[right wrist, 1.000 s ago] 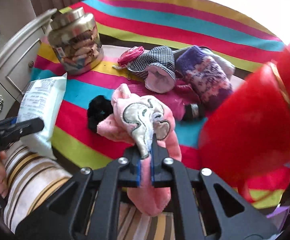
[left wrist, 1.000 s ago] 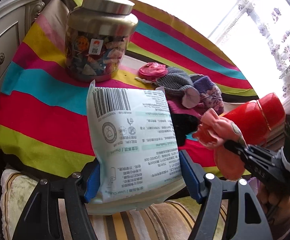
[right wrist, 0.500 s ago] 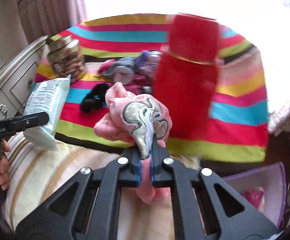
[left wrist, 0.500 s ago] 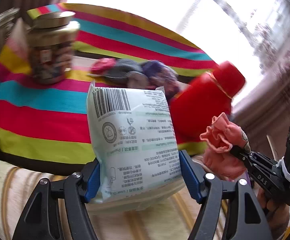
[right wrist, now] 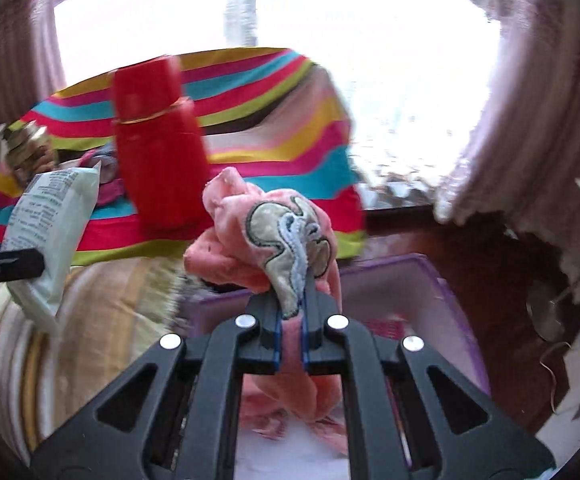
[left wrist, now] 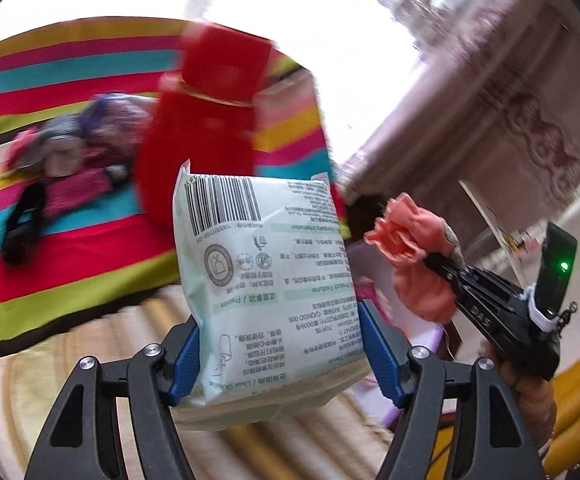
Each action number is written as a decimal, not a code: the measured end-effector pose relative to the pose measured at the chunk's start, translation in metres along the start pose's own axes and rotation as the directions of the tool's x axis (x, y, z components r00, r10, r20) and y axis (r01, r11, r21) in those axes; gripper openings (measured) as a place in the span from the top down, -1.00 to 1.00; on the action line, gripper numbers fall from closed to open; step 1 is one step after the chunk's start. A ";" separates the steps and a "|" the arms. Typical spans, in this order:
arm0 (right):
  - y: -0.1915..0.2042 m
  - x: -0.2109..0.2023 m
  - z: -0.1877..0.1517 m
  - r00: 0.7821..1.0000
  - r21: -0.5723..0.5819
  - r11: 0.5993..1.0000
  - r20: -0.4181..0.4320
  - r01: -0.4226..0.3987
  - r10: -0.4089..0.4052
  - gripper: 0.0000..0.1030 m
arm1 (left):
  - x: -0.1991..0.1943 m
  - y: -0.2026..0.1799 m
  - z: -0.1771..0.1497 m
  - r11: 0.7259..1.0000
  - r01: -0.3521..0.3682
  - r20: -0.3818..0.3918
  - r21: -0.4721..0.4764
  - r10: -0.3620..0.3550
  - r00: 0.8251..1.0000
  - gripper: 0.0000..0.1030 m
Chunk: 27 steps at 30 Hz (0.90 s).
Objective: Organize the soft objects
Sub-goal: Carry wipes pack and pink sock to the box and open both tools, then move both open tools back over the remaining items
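My left gripper (left wrist: 279,344) is shut on a pale green pack of tissues (left wrist: 265,276), held upright in the air with the barcode at the top. My right gripper (right wrist: 292,324) is shut on a pink cloth with an elephant patch (right wrist: 273,240). In the left wrist view that right gripper (left wrist: 430,260) and the pink cloth (left wrist: 414,256) hang just right of the pack. From the right wrist view, the tissue pack (right wrist: 49,224) shows at the left edge. A purple box (right wrist: 442,292) lies below the pink cloth. More soft items (left wrist: 73,148) lie on the striped tablecloth (left wrist: 49,248).
A tall red bottle (left wrist: 201,128) stands near the table's right edge. A black hair tie (left wrist: 21,224) lies on the cloth. A striped cushion (left wrist: 89,360) lies below the table. A jar (right wrist: 25,148) stands far left. Curtains (right wrist: 538,120) and a bright window are behind.
Both grippers have swung right, away from the table, carrying the pack and the pink cloth. The jar has left the left wrist view, and the purple box has come into the right wrist view.
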State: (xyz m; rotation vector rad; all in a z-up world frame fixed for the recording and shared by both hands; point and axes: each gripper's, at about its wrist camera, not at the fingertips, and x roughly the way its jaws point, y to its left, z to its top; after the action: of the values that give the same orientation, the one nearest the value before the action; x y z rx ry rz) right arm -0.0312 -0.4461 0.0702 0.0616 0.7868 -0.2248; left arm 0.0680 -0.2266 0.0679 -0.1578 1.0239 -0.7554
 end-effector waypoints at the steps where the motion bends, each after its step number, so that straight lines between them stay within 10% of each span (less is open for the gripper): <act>1: -0.008 -0.002 -0.002 1.000 0.017 1.000 0.003 0.013 -0.013 0.83 | 0.005 -0.010 0.001 1.000 0.020 -0.012 0.014 -0.020 1.000 -0.38; 4: -0.032 -0.007 -0.005 0.999 0.075 0.996 -0.002 0.053 -0.053 0.75 | 0.022 -0.038 0.000 0.993 0.110 -0.053 0.040 -0.108 0.993 -0.52; 9: -0.057 -0.014 -0.012 0.996 0.151 0.985 0.021 0.083 -0.088 -0.43 | 0.042 -0.066 -0.003 0.984 0.141 -0.121 0.111 -0.127 0.984 -0.72; 19: -0.002 -0.018 -0.008 0.997 0.017 0.998 0.063 -0.053 0.052 -0.43 | 0.002 -0.022 -0.020 0.962 -0.119 0.018 0.244 0.118 0.993 -0.72; 27: 0.084 -0.006 0.001 0.978 -0.123 0.971 0.026 -0.204 0.209 -0.43 | -0.053 0.084 -0.027 0.967 -0.250 0.040 0.056 0.248 0.968 -0.71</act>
State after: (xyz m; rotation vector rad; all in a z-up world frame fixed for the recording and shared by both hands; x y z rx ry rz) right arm -0.0160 -0.3632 0.0728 0.0259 0.7480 0.0189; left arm 0.0714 -0.1251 0.0532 0.0117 0.9669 -0.5527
